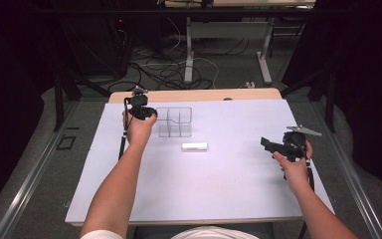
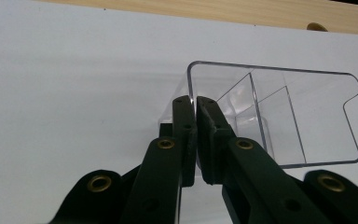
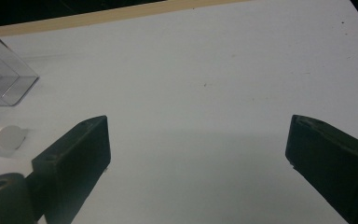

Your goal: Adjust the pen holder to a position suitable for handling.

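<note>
My left claw pinches the clear tray wall at mid-frame. My right claw is spread. The thin wall could slip if I tug sideways.

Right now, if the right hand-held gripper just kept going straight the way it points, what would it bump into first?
Probably nothing on the table. The right hand-held gripper has its jaws wide open over the bare white table. The white tube and clear organizer lie off to the side of its line, though depth is hard to judge.

A white surface with a wooden edge stands on grey floor; cables and what seem table legs lie beyond, dimly lit.
</note>
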`<state>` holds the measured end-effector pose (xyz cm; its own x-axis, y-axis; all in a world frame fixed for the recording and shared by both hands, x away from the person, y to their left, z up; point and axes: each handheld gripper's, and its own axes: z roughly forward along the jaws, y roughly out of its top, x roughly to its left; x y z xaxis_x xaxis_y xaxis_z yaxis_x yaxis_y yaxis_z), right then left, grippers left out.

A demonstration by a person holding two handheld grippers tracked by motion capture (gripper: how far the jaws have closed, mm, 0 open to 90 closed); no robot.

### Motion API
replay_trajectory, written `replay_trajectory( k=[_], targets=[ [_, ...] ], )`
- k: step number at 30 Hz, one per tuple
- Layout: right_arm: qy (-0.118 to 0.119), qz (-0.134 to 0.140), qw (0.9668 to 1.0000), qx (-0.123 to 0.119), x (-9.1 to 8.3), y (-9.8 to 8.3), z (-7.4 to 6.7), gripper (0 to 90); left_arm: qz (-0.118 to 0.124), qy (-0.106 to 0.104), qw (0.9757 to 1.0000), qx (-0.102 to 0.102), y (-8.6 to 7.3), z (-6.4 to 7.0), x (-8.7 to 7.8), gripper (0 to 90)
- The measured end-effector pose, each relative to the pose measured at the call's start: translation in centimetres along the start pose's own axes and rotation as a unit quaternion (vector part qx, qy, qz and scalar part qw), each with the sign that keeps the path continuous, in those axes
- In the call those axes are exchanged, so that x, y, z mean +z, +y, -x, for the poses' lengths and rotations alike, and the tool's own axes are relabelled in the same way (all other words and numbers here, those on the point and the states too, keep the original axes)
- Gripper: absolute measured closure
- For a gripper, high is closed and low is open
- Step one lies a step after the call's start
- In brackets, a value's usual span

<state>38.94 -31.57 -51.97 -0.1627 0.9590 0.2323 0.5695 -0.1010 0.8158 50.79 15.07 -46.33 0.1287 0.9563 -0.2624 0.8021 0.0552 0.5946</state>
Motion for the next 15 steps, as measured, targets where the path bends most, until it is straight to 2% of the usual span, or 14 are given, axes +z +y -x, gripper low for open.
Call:
replay_trajectory(
  k=[8,11,15],
  targets=[
    [0.002,0.000,1.0000,-0.002,0.0,0.0,-0.1,5.9,-0.003,-0.003,1.0000,-0.006,-0.4,1.5,0.2,87.3],
    [0.002,-0.001,1.0000,0.002,0.0,0.0,-0.2,5.9,-0.004,-0.009,0.9999,-0.008,-0.6,2.4,0.3,87.1],
    [0.003,-0.003,1.0000,0.001,0.0,0.0,-0.3,5.9,-0.003,-0.015,0.9999,-0.001,-0.8,3.2,0.5,86.8]
  ],
)
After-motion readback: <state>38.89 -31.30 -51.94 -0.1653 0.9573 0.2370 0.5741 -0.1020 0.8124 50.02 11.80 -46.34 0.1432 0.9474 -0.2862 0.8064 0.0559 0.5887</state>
